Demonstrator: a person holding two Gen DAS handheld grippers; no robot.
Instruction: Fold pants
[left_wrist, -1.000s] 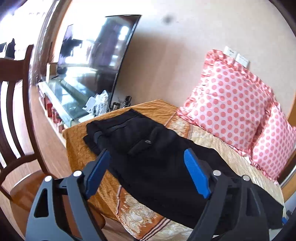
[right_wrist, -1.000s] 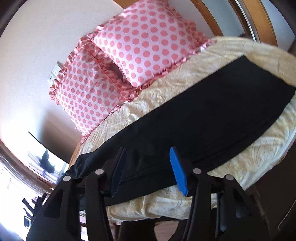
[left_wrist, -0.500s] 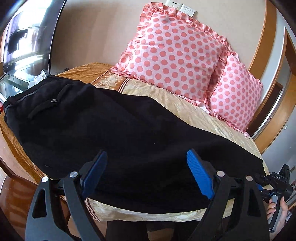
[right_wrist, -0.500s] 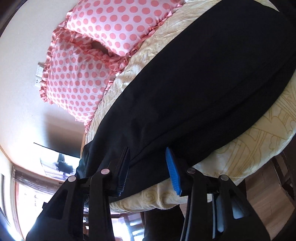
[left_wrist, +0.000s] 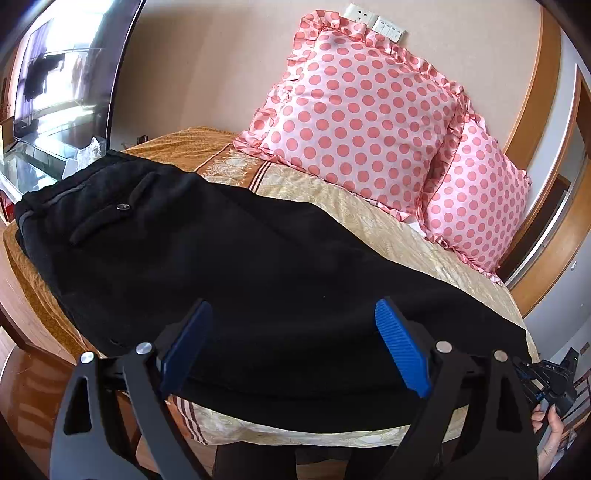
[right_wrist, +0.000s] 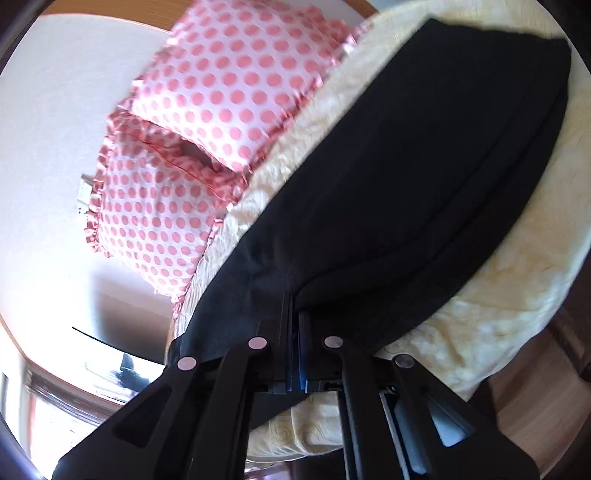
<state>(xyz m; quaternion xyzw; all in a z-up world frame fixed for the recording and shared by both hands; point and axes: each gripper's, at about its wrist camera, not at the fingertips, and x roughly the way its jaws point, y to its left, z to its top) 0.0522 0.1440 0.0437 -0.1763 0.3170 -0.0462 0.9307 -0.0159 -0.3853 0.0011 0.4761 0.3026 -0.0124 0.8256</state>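
Black pants (left_wrist: 236, 266) lie stretched along the front of a cushioned seat, waistband and buttoned pocket at the left, legs running right. My left gripper (left_wrist: 293, 350) is open, its blue pads hovering over the near edge of the pants at mid-length. My right gripper (right_wrist: 295, 314) is shut on the near edge of the pants (right_wrist: 424, 184), pinching the fabric between its pads. It also shows at the far right of the left wrist view (left_wrist: 550, 380).
Two pink polka-dot pillows (left_wrist: 362, 125) lean on the wall behind the pants. The beige and orange seat cover (left_wrist: 424, 236) drops off at the front edge. A TV (left_wrist: 62, 74) and glass stand are at the left, with wooden floor below.
My right gripper closed on the pants' near edge. My left gripper swung right from the waistband end to face the middle of the pants and stayed open.
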